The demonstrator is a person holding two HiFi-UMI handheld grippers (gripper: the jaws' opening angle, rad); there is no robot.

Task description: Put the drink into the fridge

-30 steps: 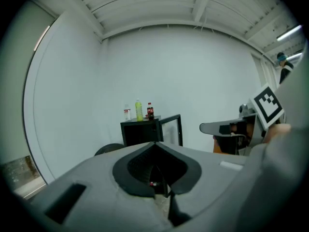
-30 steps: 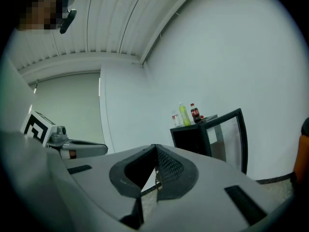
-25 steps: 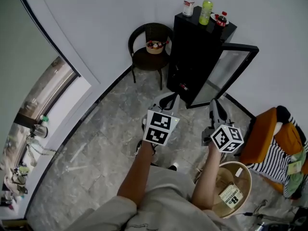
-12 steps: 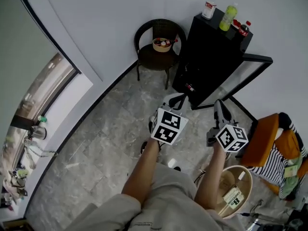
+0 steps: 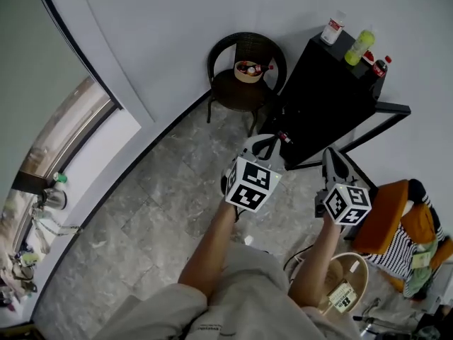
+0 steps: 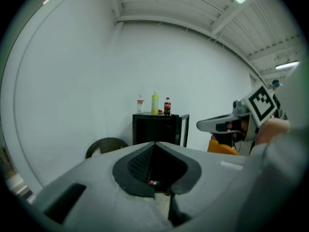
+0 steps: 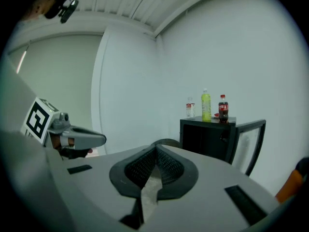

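My left gripper (image 5: 264, 147) and right gripper (image 5: 331, 158) face the fridge (image 5: 318, 98), jaws closed and empty. Three drinks (image 5: 359, 47) stand on top.

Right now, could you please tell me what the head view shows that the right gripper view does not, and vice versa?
Only the head view: the basket on the chair seat and the wicker bin at the bottom right. Only the right gripper view: the slatted ceiling and the right gripper with its jaws shut, nothing between them. Both: the black fridge with its door open, the three bottles on top, and the left gripper.
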